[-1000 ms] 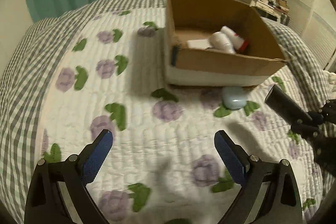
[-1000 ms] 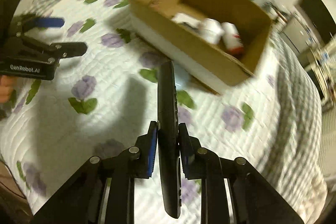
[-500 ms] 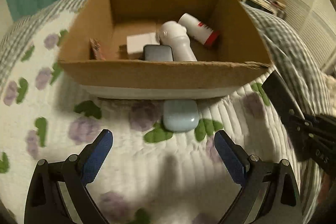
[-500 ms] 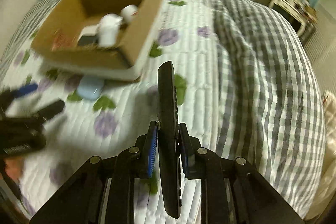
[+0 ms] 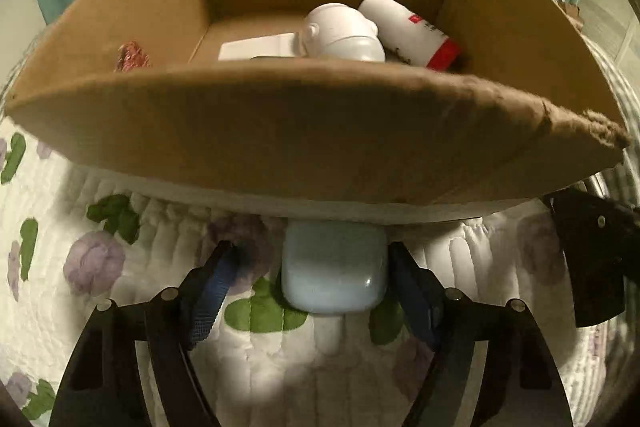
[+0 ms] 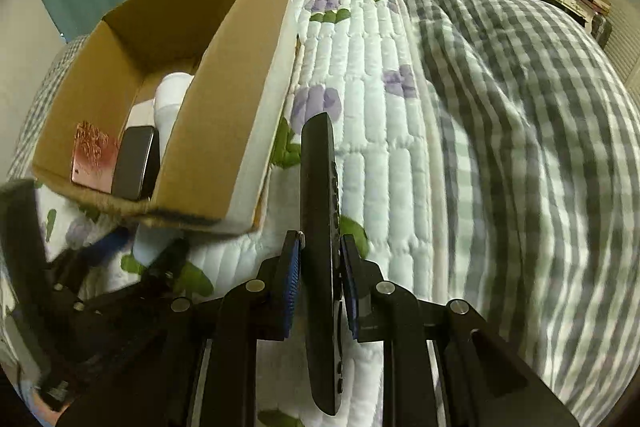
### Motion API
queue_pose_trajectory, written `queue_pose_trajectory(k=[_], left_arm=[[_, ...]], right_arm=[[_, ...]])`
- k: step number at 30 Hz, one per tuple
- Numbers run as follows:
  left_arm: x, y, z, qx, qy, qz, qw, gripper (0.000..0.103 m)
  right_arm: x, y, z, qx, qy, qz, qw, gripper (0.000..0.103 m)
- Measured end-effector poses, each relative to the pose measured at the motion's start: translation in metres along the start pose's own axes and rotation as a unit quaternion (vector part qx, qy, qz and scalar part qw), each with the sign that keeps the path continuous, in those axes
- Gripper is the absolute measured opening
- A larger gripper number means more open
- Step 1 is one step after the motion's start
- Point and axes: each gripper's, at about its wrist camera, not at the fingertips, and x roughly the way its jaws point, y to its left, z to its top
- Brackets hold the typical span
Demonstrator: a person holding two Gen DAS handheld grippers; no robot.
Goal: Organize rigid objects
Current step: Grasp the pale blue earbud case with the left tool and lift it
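Note:
A pale blue earbud case (image 5: 334,275) lies on the flowered quilt, tight against the front wall of the cardboard box (image 5: 280,143). My left gripper (image 5: 309,255) straddles the case and its jaws are closing. The right pad sits at the case's side, while the left pad (image 5: 216,279) still stands apart from it. In the right wrist view, my right gripper (image 6: 320,247) is shut on a black remote (image 6: 320,207) held edge-up, to the right of the box (image 6: 208,147).
The box holds a white bottle with a red cap (image 5: 408,31), a white rounded device (image 5: 344,35), a flat white box (image 5: 256,49), a pink glittery card (image 6: 94,155) and a dark grey case (image 6: 134,163). A checked blanket (image 6: 520,147) covers the bed's right side.
My left gripper moved forward and down to the box until the blue case lay between its fingers, and its jaws narrowed. My right gripper rolled and swung beside the box, still gripping the remote.

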Motion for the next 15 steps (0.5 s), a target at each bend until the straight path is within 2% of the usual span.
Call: queue_pose_trajectory(k=[2,4,11,15], left_arm=[[0.0,-0.002,0.001,0.008,-0.002,0.003,1.0,0.067],[-0.002,-0.002,0.0,0.01,-0.002,-0.004,0.9999,0.05],[-0.03,0.004,-0.01,0.015,0.016,-0.037,0.9991,0.05],[-0.062,0.012,-0.014,0.01,0.004,-0.054,0.9985,0.05]], right_arm=[[0.006,-0.002,0.002,0.002,-0.001,0.007,1.0,0.019],[0.008,-0.002,0.002,0.0,-0.003,0.008,1.0,0.019],[-0.002,0.001,-0.007,-0.012,-0.006,-0.003,1.0,0.019],[-0.019,0.003,-0.012,-0.003,-0.005,-0.01,1.0,0.019]])
